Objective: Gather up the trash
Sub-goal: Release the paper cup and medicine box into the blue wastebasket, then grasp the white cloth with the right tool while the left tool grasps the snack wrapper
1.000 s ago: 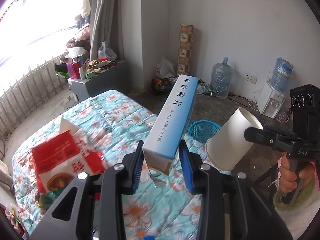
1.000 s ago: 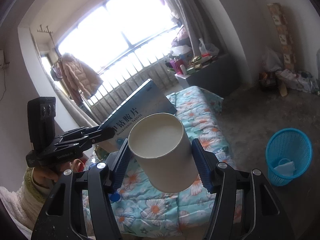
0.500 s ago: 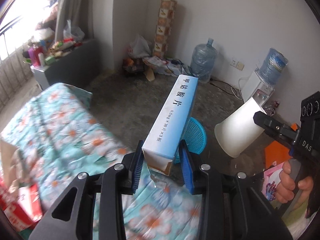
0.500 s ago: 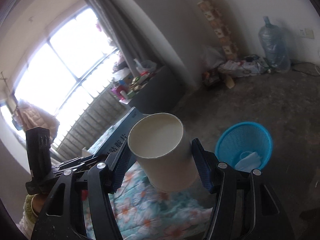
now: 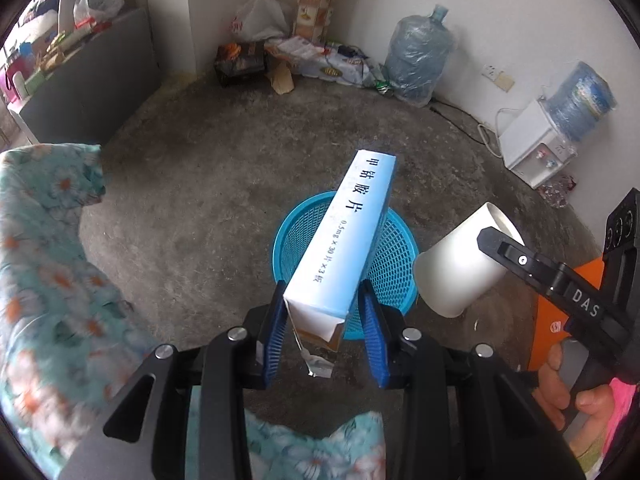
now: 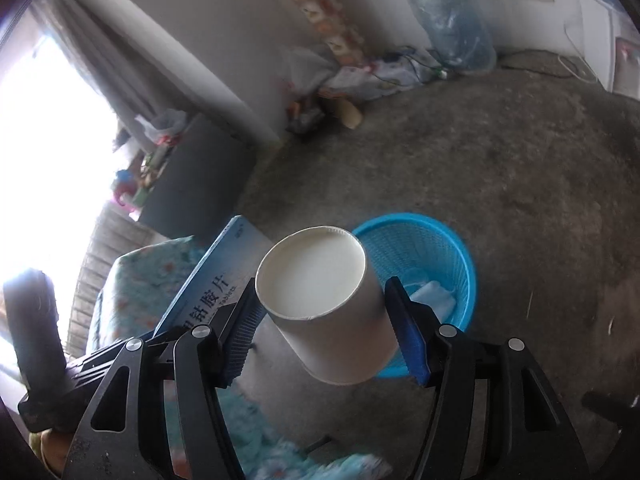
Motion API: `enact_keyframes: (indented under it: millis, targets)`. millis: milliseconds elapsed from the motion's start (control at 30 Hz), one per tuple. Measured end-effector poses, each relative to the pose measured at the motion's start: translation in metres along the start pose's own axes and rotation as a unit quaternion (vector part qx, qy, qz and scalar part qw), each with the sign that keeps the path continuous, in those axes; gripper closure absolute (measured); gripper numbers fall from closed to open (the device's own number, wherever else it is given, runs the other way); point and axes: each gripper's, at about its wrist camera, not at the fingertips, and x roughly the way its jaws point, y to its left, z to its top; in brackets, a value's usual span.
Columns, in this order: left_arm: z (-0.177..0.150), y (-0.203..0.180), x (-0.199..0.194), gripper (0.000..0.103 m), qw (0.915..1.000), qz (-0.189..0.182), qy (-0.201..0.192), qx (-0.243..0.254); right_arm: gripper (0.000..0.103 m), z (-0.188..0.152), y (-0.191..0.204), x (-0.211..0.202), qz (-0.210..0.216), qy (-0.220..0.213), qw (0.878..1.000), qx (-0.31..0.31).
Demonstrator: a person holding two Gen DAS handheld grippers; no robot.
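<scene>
We hold a long light-blue medicine box point(image 5: 344, 236) in our left gripper point(image 5: 326, 338), its blue pads pressed against the two narrow sides of the box at its near, torn-open end, where a flap of white card and a strip of foil hang down between the fingers. The box sticks out forward and slightly upward from the claw, and from the left wrist view its far half lies over the mouth of the blue mesh wastebasket point(image 5: 298, 236) that stands on the bare concrete floor point(image 5: 192, 200). In our right gripper point(image 6: 326, 330) we carry a white paper cup point(image 6: 328, 300), clamped across its wall by both blue pads, open mouth tilted up toward the camera and base pointing away; the cup is empty inside as far as we can see. From the right wrist view the cup sits just in front of the wastebasket point(image 6: 444, 248), overlapping its near left rim, and some pale crumpled trash already lies in the basket's bottom. The medicine box point(image 6: 208, 280) shows to the left of the cup, close beside it but apart. A flowered teal bedspread point(image 5: 44, 264) fills the left edge, and a large water bottle point(image 5: 416, 60) stands against the far wall.
</scene>
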Motion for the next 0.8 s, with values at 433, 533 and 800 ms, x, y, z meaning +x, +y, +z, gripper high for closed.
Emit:
enact_keyframes:
  millis: [433, 533, 800]
  targets:
    - [0.007, -0.001, 0.013, 0.050, 0.9997, -0.022, 0.005, -0.011, 0.024, -0.011, -0.048, 0.035, -0.028, 0.028, 0.997, 0.069]
    - [0.003, -0.002, -0.018, 0.043, 0.9997, -0.016, -0.017, 0.001, 0.024, -0.015, -0.044, 0.026, -0.013, 0.025, 0.998, 0.059]
    - [-0.043, 0.011, -0.124, 0.034, 0.9982, -0.004, -0.059, 0.006, 0.023, -0.023, 0.000, -0.019, 0.056, 0.008, 0.998, 0.010]
